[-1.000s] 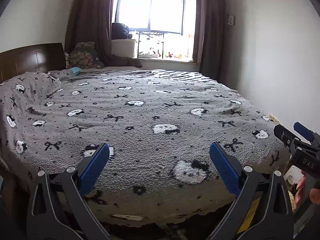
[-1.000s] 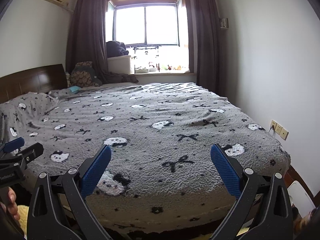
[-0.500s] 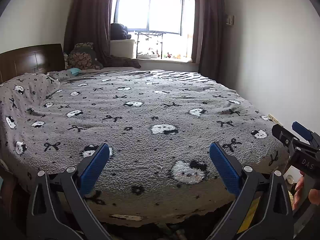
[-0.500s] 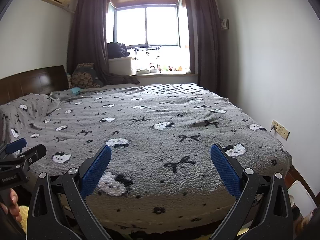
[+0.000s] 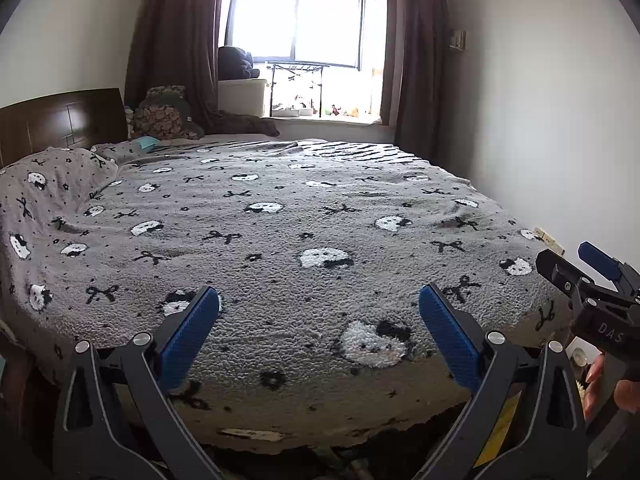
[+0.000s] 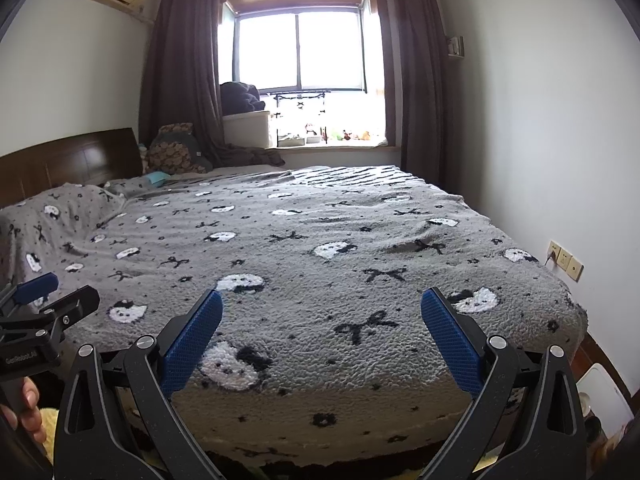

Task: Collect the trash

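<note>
I see no clear piece of trash in either view. My left gripper (image 5: pixel 319 300) is open and empty, its blue pads wide apart over the foot of the bed (image 5: pixel 304 216). My right gripper (image 6: pixel 321 302) is also open and empty, at the same foot edge of the bed (image 6: pixel 320 240). The right gripper also shows at the right edge of the left wrist view (image 5: pixel 592 276). The left gripper shows at the left edge of the right wrist view (image 6: pixel 44 300). A small teal item (image 5: pixel 145 143) lies near the pillows; I cannot tell what it is.
The bed has a grey cat-and-bow blanket and a dark wood headboard (image 5: pixel 60 120). Cushions (image 5: pixel 164 114) and a white box (image 5: pixel 242 96) stand by the window (image 5: pixel 298 24). A white wall (image 5: pixel 540 120) with sockets (image 6: pixel 566 260) runs along the right. Small objects lie on the floor at right (image 6: pixel 588 396).
Both views shifted slightly, with the bed sitting a little lower and nearer in frame. Both grippers stayed open.
</note>
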Action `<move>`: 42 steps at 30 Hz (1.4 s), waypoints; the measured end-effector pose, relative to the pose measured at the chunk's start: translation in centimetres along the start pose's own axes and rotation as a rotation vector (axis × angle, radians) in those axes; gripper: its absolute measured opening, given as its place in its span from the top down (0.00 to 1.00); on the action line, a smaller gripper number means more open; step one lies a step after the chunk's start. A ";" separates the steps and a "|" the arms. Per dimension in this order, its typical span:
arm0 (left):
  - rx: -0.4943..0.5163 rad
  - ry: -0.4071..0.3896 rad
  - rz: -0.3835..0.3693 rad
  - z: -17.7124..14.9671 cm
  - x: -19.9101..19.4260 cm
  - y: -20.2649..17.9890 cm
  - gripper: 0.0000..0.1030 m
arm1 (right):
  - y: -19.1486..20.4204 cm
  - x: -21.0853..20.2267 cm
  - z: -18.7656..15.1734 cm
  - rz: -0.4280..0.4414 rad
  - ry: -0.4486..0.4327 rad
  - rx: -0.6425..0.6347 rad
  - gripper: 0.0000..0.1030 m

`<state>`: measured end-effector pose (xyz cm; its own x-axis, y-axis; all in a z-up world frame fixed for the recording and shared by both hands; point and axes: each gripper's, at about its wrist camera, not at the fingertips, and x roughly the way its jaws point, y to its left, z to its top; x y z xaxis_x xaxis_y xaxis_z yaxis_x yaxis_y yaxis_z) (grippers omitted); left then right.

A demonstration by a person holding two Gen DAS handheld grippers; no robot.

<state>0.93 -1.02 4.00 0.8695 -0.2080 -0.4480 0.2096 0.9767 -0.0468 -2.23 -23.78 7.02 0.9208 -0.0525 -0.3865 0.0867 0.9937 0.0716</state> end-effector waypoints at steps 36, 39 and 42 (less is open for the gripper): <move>0.005 0.002 -0.003 -0.1 0.1 0.1 0.08 | 0.3 0.0 -0.1 0.006 -0.002 0.001 0.03; 0.002 -0.002 -0.002 -0.1 0.0 0.2 0.08 | 0.3 0.0 -0.1 0.006 -0.002 0.002 0.03; 0.002 -0.002 -0.002 -0.1 0.0 0.2 0.08 | 0.3 -0.1 -0.1 0.006 -0.002 0.004 0.03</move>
<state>0.90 -0.82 3.95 0.8697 -0.2105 -0.4464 0.2127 0.9760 -0.0459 -2.30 -23.48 6.95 0.9220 -0.0471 -0.3843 0.0831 0.9935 0.0775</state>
